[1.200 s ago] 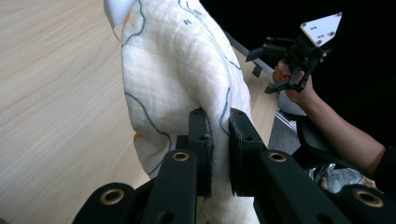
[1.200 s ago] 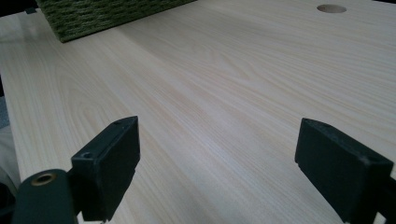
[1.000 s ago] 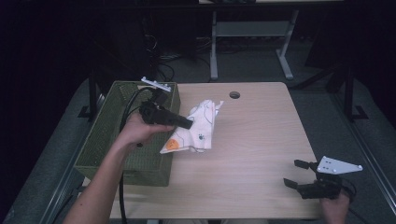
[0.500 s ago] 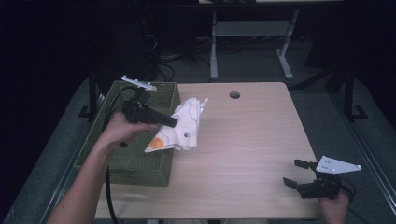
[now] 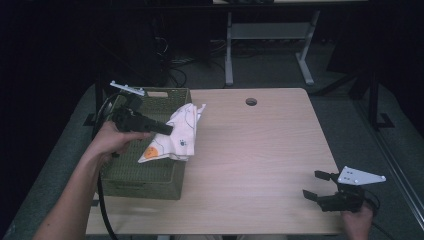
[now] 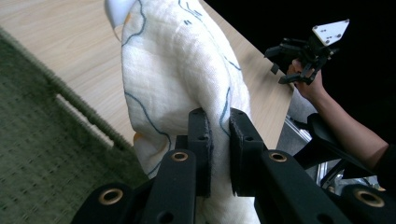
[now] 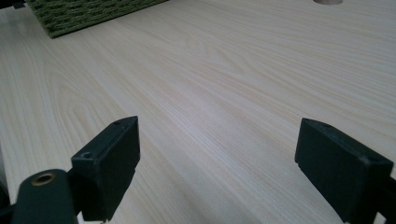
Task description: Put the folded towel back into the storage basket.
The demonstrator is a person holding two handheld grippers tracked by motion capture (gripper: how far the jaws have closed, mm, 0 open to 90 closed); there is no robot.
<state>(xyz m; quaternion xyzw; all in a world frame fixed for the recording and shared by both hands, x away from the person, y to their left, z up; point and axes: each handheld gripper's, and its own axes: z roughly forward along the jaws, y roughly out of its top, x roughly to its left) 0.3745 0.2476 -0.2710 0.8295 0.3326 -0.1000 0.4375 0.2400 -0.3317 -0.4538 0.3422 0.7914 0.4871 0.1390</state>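
A white cloth [image 5: 177, 135] with thin blue lines and an orange spot hangs in the air over the right rim of the green woven basket [image 5: 150, 177]. My left gripper [image 5: 167, 130] is shut on it, and in the left gripper view the cloth [image 6: 177, 70] is pinched between the two black pads [image 6: 201, 140] and droops away from them. My right gripper [image 5: 316, 186] rests low at the table's near right corner with its jaws wide apart. Between its pads [image 7: 116, 163] there is only bare wood.
The light wooden table [image 5: 260, 150] has a round cable hole [image 5: 251, 101] near its far edge. The basket stands at the table's left side. Dark floor, cables and a desk frame lie beyond the table.
My left gripper has carried the cloth leftward from over the table to above the basket's right rim. The right gripper has stayed where it was.
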